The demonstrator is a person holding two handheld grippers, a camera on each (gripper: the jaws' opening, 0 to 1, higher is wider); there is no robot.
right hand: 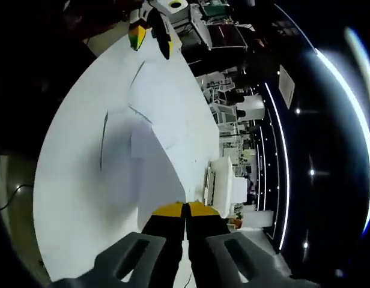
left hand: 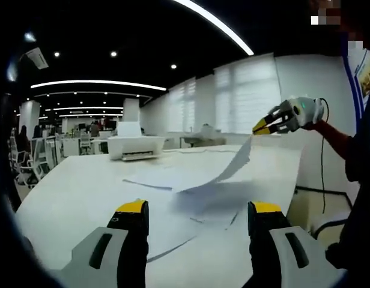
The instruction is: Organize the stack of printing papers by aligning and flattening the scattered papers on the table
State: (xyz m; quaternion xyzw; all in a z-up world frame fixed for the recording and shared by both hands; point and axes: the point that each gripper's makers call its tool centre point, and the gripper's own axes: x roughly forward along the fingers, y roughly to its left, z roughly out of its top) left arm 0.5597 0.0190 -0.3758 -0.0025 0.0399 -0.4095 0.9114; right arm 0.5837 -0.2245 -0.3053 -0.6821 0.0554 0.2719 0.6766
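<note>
- open-plan office with ceiling strip lights, window blinds and a white printer (left hand: 136,146) at the far end of the long white table (left hand: 71,204).
- left hand-held gripper (left hand: 199,210) hovers low over the near table edge, jaws wide apart with nothing between them.
- right hand-held gripper (left hand: 262,126), ahead and to its right, is pinched onto the corner of one paper sheet (left hand: 224,171), lifting that end while the far end rests on the table.
- scattered papers (left hand: 155,178) lie flat just ahead of the left hand-held gripper, beneath the raised sheet.
- in the right gripper view its yellow tips (right hand: 185,209) meet on the sheet's edge.

left gripper view looks low across the table (left hand: 71,198); right gripper view, rolled, looks down at it.
</note>
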